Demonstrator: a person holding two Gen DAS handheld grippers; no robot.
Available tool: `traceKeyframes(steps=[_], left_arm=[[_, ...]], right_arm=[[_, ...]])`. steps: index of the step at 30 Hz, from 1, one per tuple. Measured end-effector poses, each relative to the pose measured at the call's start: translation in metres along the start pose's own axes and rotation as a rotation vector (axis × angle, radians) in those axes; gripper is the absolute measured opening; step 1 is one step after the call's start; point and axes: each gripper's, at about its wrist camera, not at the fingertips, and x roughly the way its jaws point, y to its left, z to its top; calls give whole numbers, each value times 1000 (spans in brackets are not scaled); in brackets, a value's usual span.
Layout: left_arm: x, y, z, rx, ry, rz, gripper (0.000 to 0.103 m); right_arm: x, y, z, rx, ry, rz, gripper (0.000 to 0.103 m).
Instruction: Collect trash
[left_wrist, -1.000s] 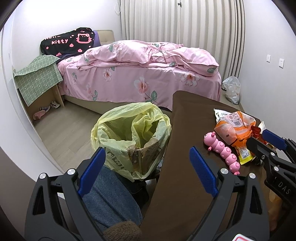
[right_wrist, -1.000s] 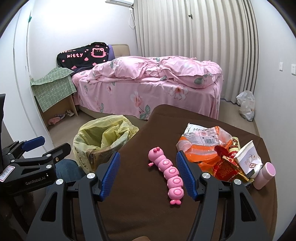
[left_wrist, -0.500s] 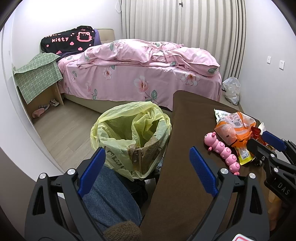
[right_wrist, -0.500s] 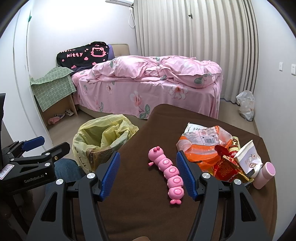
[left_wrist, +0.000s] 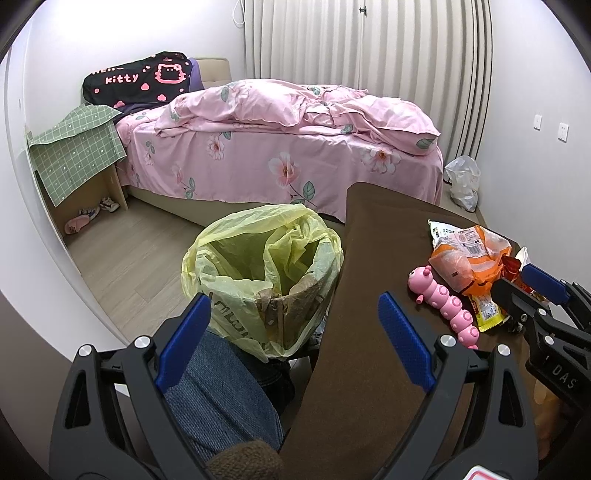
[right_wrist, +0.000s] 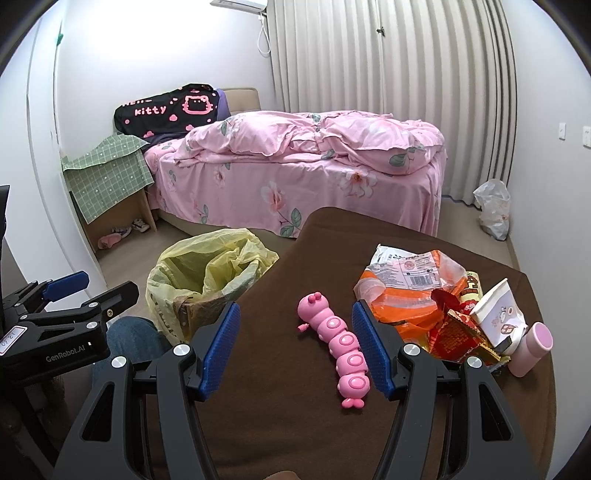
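Right wrist view: wrappers (right_wrist: 413, 291) lie untouched on bench (right_wrist: 280, 406); bin bag (right_wrist: 207, 273) shows no wrappers inside; right hand-held gripper (right_wrist: 295, 347) and left hand-held gripper (left_wrist: 291, 343) both spread apart, holding nothing; collecting not begun

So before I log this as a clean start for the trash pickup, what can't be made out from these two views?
- Bottom of the yellow trash bag: left wrist view, its folds hide any contents.
- Wrappers under the orange packet: right wrist view, the pile overlaps, so no count.
- Packet label text: too small in both views.
- White floor bag: contents unreadable.
- Right gripper pads in left wrist view: cut off by the edge.
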Motion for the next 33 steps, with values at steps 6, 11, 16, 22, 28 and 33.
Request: traceKeyframes(steps=[6,11,16,22,28,33], left_arm=[[0,1,0,-2,0,-1,87],[0,1,0,-1,-2,-2,87],[0,2,2,-2,-3,-1,87],[-1,2,4,-4,-5,0,87],[4,-5,9,6,-1,-7,87],[19,-21,12,37,0,-37,87]], right_arm=[[0,0,-1,3,0,2,60],[0,0,0,2,0,1,60],[0,-1,0,3,-1,3,60],[0,-1,0,4,-1,2,60],[1,-8,1,9,-4,-12,60],[-6,-40,-2,29,-24,-91,60]])
